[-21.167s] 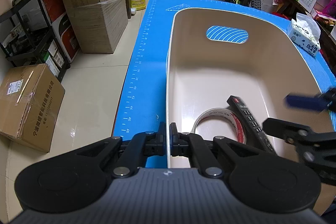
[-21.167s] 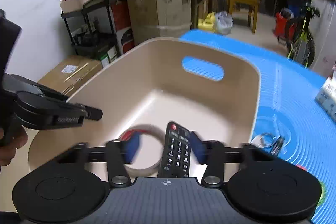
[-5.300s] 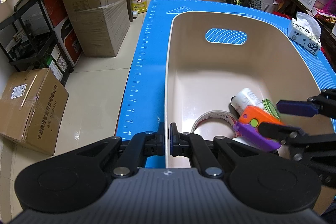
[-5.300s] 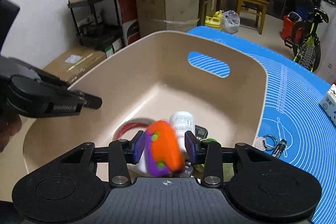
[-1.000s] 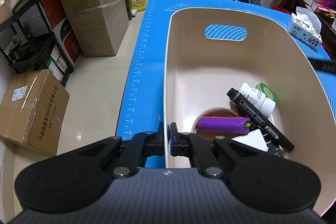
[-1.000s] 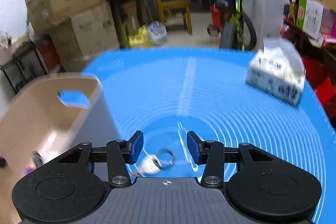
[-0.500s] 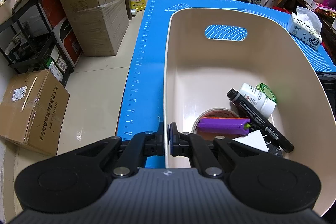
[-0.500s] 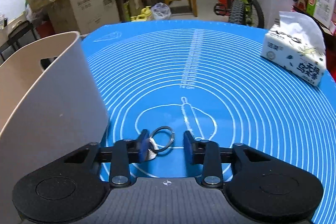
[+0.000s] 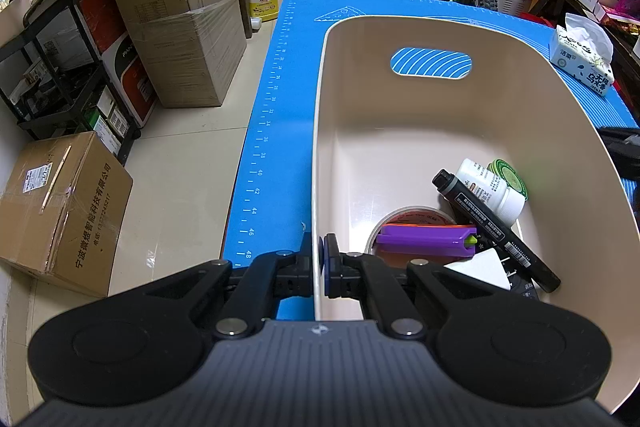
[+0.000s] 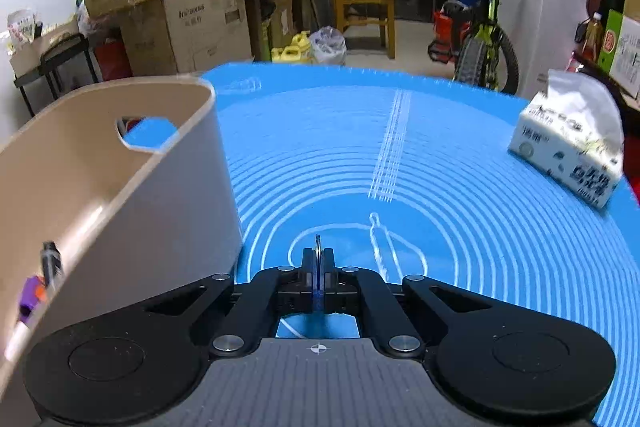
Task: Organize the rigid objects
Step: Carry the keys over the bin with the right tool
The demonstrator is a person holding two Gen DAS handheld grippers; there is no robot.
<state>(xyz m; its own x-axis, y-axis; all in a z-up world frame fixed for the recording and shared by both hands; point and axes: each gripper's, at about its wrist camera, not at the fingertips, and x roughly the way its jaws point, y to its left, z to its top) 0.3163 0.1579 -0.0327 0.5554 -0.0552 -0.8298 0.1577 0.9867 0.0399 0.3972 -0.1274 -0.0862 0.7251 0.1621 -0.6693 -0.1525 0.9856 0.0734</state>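
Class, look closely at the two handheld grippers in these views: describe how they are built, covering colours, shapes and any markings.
Both the left gripper and the right gripper look alike: matte black linkage arms with silver pivot bolts, two round black housings at the sides, and a grey ribbed body bearing a small white crosshair mark. The fingers carry blue pads. No cables or sleeves show.

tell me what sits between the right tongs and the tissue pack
Only bare blue mat lies between the right tongs and tissue pack, in the right wrist view.
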